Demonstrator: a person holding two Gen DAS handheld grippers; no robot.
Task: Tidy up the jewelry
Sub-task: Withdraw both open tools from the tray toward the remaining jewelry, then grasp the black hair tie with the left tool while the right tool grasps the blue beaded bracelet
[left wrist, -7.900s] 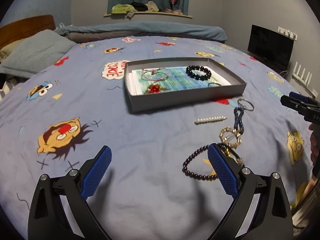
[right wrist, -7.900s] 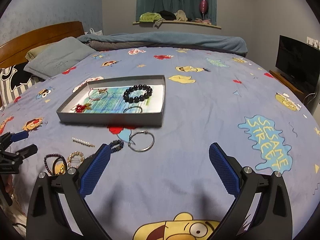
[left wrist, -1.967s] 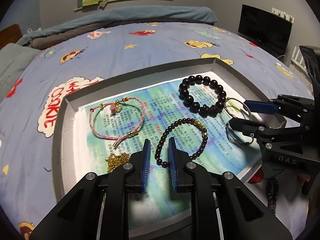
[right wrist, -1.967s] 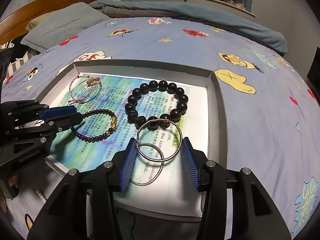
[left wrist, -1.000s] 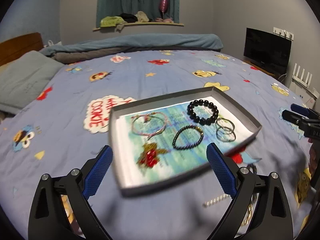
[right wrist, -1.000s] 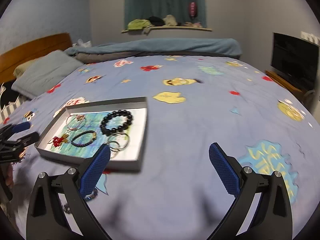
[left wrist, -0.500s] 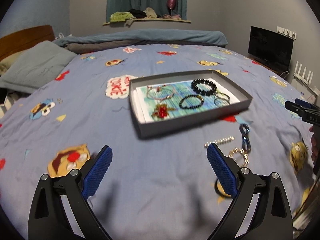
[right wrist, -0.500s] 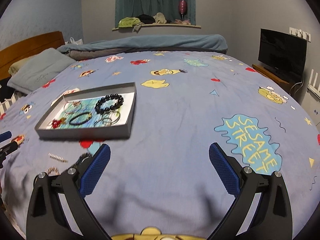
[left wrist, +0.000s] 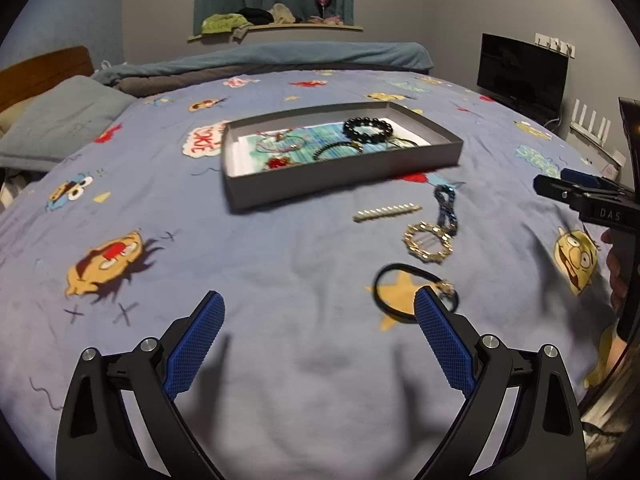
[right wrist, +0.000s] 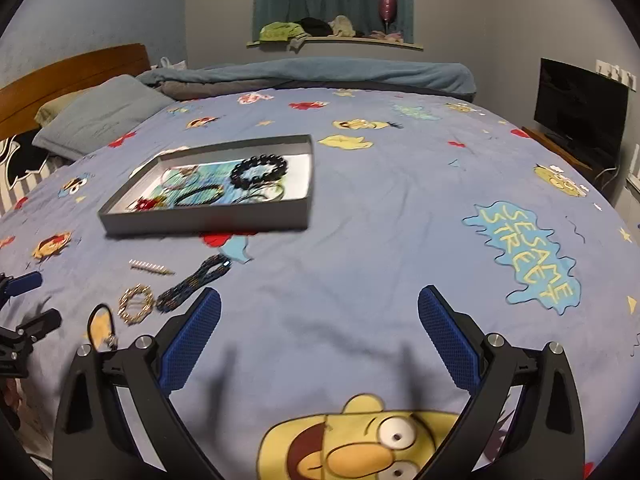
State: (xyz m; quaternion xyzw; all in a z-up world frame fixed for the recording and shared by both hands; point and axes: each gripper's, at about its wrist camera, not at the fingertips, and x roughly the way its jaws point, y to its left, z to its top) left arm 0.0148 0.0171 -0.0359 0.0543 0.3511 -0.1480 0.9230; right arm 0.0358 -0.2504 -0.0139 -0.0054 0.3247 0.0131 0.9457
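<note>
A grey tray (left wrist: 340, 176) (right wrist: 208, 218) lies on the bed and holds several bracelets, among them a black bead bracelet (left wrist: 368, 125) (right wrist: 259, 169). On the sheet in front of it lie a pearl bar (left wrist: 387, 213) (right wrist: 151, 267), a blue chain (left wrist: 447, 209) (right wrist: 196, 282), a gold ring bracelet (left wrist: 428, 237) (right wrist: 136, 304) and a black cord loop (left wrist: 412, 293) (right wrist: 101, 326). My left gripper (left wrist: 318, 338) is open and empty, just left of the cord loop. My right gripper (right wrist: 319, 330) is open and empty, right of the loose pieces.
The bed has a blue cartoon sheet (right wrist: 400, 208). A pillow (left wrist: 60, 120) and wooden headboard (right wrist: 72, 74) are at the far left, a folded blanket (left wrist: 280, 56) at the back. A TV (right wrist: 580, 104) stands to the right.
Both grippers have pulled back from the tray and come lower toward the sheet. The loose jewelry now sits closer to my left gripper. Both stay open.
</note>
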